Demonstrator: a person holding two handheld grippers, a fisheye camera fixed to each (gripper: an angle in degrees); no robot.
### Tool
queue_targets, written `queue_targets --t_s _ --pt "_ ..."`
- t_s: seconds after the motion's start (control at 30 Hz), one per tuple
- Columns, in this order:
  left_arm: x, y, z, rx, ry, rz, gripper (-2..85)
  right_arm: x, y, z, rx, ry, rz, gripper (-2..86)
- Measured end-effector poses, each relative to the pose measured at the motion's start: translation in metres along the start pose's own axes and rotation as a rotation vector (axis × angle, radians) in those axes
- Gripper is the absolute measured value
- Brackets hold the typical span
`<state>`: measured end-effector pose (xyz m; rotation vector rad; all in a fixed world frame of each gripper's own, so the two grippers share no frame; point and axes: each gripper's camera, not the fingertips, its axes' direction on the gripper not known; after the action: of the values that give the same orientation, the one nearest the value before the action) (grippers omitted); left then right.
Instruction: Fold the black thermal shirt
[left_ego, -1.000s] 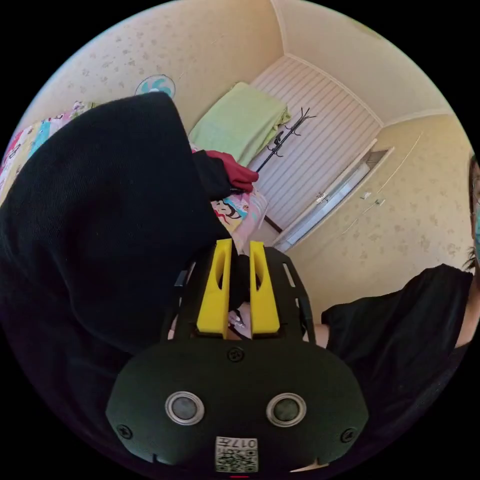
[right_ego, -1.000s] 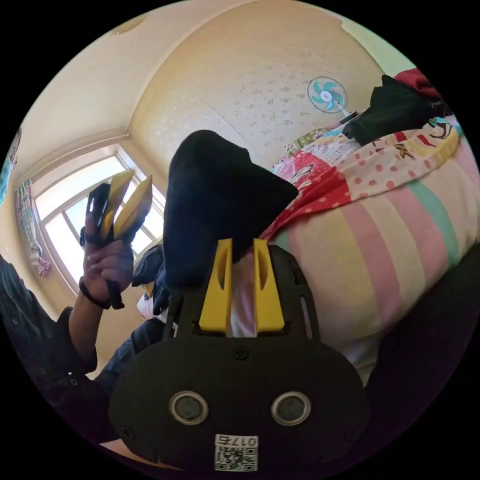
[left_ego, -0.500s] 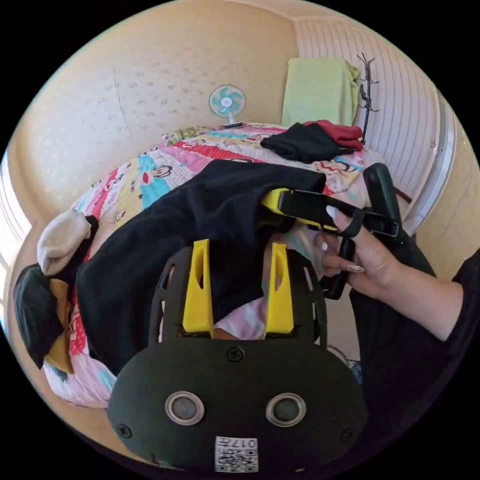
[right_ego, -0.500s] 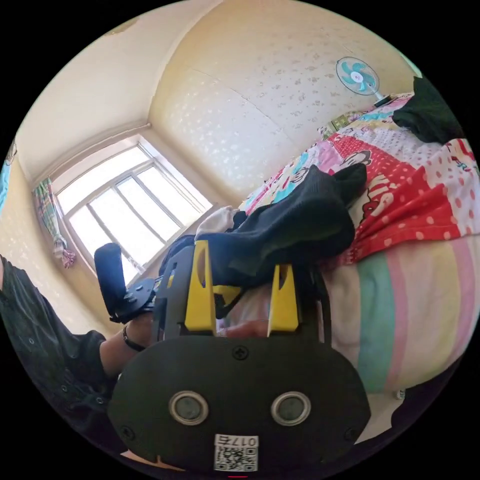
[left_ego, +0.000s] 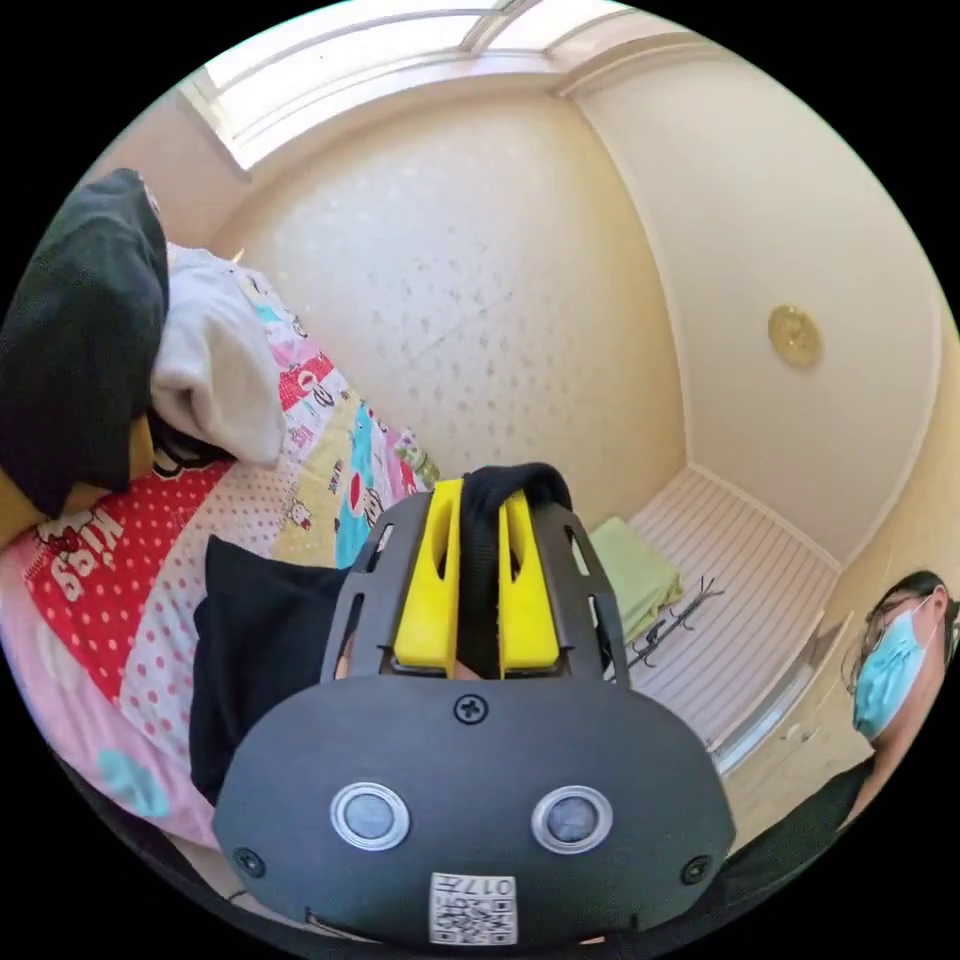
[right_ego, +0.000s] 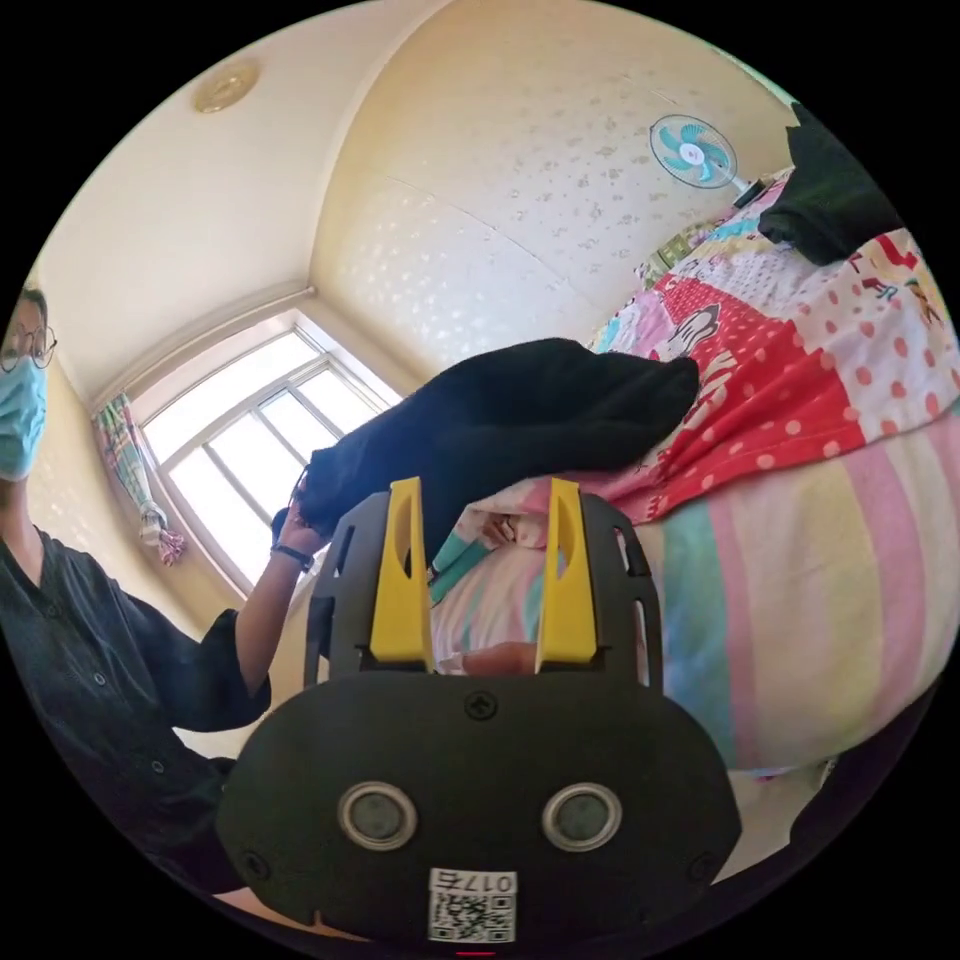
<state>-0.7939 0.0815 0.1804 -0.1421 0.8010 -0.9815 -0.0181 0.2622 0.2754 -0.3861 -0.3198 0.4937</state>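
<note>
A black thermal shirt (right_ego: 500, 420) is draped limply over the bed (right_ego: 800, 560) edge, one fold clamped in the left claw (left_ego: 478, 590). The right claw (right_ego: 485, 585) is held apart, empty, just below the bed-edge cloth. Soft, light fabric is judged best pinched at a hem or corner.

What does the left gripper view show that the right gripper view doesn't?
Left gripper view: left tongs shut on the shirt, a clothes pile, a green towel, a coat rack.
Right gripper view: right tongs open and holding nothing, a fan, dark clothes at the bed's far end, a hand under the lifted shirt end.
Both: shirt, bedspread, the person, ceiling lamp.
</note>
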Motion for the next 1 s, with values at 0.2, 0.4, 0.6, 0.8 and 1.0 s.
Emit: queue_targets --t_s 0.2,0.4,0.6,0.8,1.0 --pt "-0.103 -0.023 -0.088 0.062 -0.223 -0.206 6.4 -0.009 0.005 0.028 -0.022 0.025 0.016 18.6" --pt "-0.107 0.01 -0.157 0.06 -0.365 -0.134 8.0 -0.009 -0.009 0.05 -0.034 0.161 0.08 16.9" --pt "-0.041 -0.028 -0.132 -0.077 -0.247 0.075 8.7 -0.021 -0.108 0.074 -0.002 0.027 0.026 6.7" --pt "0.031 -0.002 -0.029 -0.443 0.083 0.233 8.9 -0.157 -0.217 0.171 -0.343 0.085 -0.513 7.9" --pt "0.036 0.045 0.016 -0.525 0.08 0.213 11.1 -0.101 -0.201 0.199 -0.571 0.189 -0.269 11.0"
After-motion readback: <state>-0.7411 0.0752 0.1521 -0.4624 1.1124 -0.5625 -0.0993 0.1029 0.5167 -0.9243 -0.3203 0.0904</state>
